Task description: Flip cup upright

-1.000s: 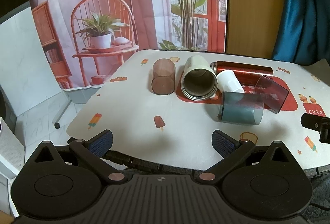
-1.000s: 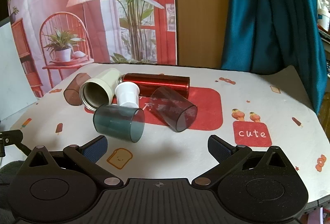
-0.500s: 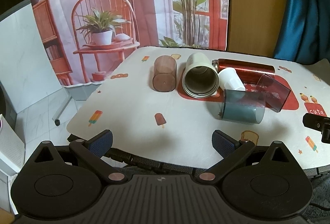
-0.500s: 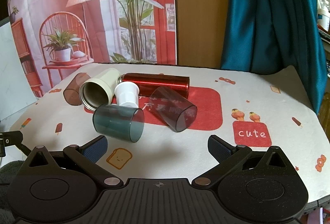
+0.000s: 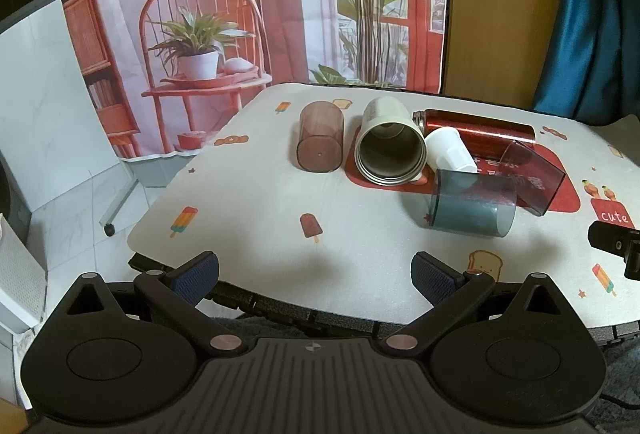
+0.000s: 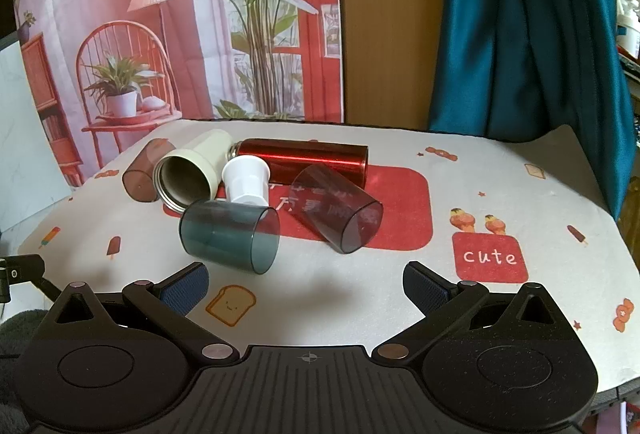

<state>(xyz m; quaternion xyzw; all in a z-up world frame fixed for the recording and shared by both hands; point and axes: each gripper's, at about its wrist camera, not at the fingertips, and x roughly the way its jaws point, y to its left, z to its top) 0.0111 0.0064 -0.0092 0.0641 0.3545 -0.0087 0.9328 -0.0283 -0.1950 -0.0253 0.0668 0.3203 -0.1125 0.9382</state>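
Several cups lie on their sides on the table. A brown clear cup (image 5: 320, 144) (image 6: 144, 174) lies at the left. A cream steel-lined mug (image 5: 390, 150) (image 6: 192, 170), a small white cup (image 5: 450, 154) (image 6: 246, 180), a blue-grey clear cup (image 5: 472, 208) (image 6: 230, 234) and a purple clear cup (image 5: 530, 178) (image 6: 336, 208) lie clustered. My left gripper (image 5: 316, 270) is open and empty at the table's near left edge. My right gripper (image 6: 306, 282) is open and empty, just short of the blue-grey and purple cups.
A red metal bottle (image 5: 480, 128) (image 6: 304, 160) lies on its side behind the cups. The table (image 5: 260, 202) has a white printed cloth with a red patch. A printed backdrop (image 5: 240, 14) and a teal curtain (image 6: 520, 26) stand behind.
The left gripper has drifted slightly, shifting the cups a little right in its view. The right gripper and the cups have not moved.
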